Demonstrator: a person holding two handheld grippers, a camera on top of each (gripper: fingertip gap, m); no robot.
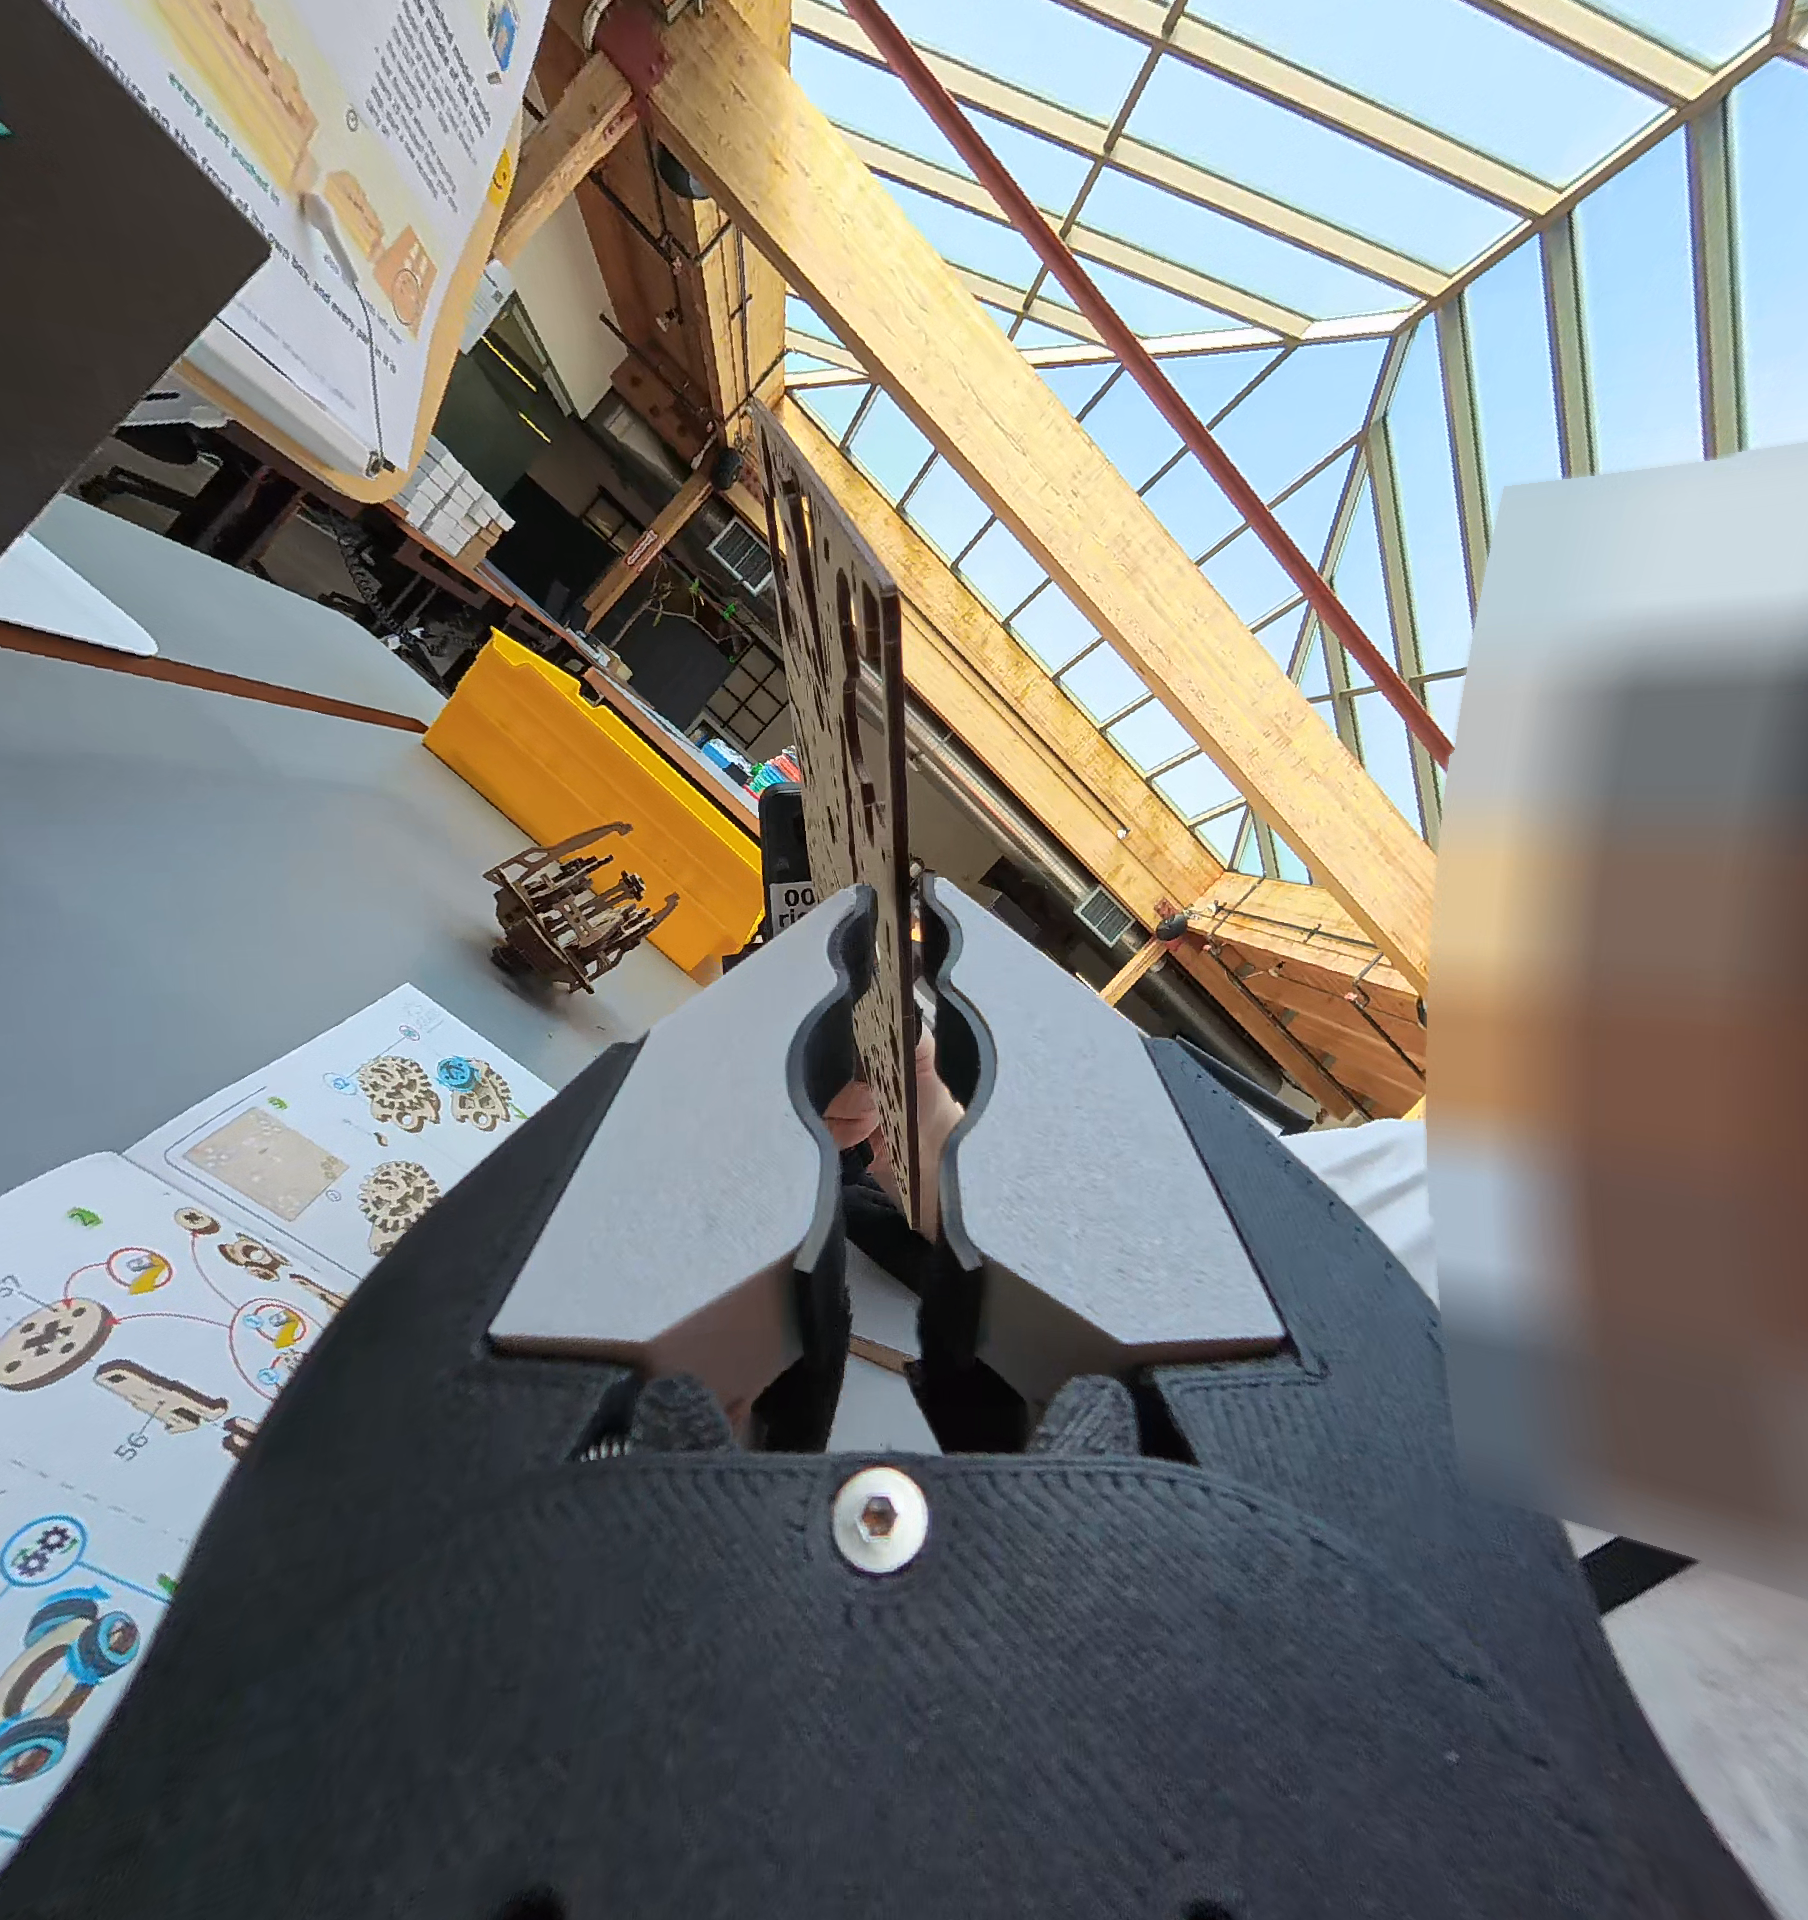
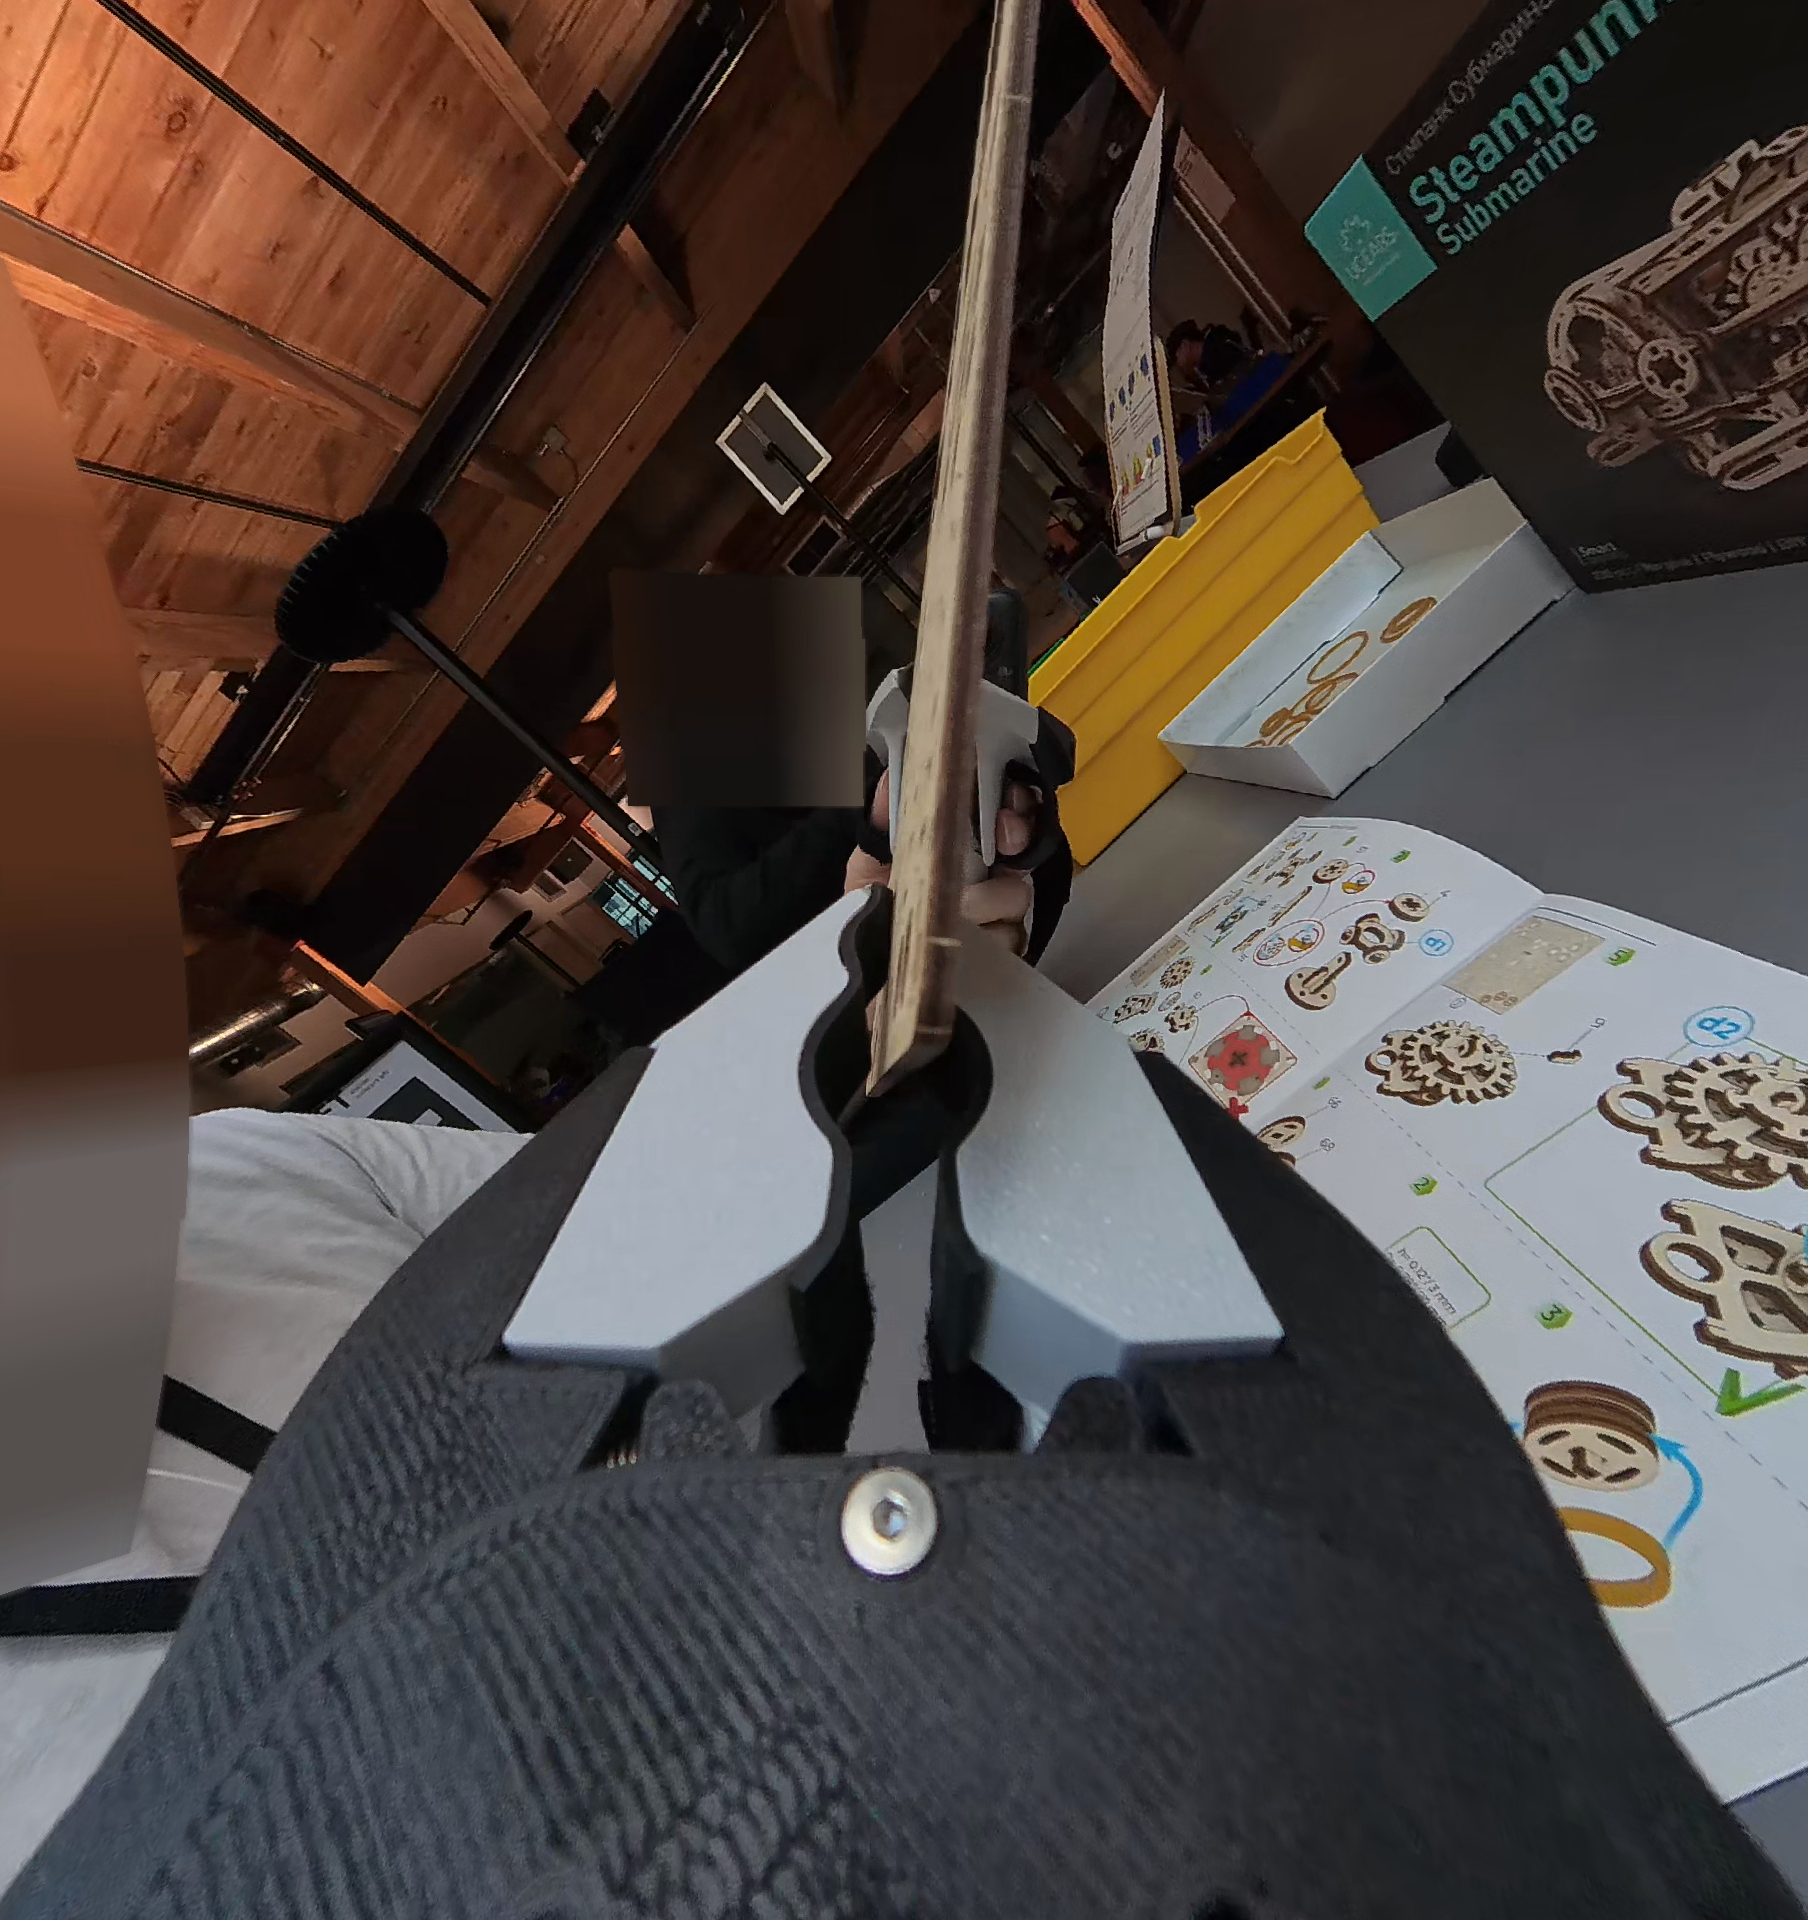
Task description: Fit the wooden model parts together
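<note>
Both grippers pinch one thin wooden parts sheet edge-on, held in the air above the table. Left gripper clamps it near its fingertips, the sheet's long axis running up and away from it. Right gripper closes on the opposite end, the sheet stretching ahead to the left gripper beyond. A half-built wooden model stands well off on the table, nearer the left gripper by my reading.

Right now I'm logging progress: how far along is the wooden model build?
Done: a small partly built wooden assembly stands on the table. In hand: both hand-held grippers, left and right, clamp one laser-cut plywood sheet. Left: its parts look mostly unpunched.
</note>
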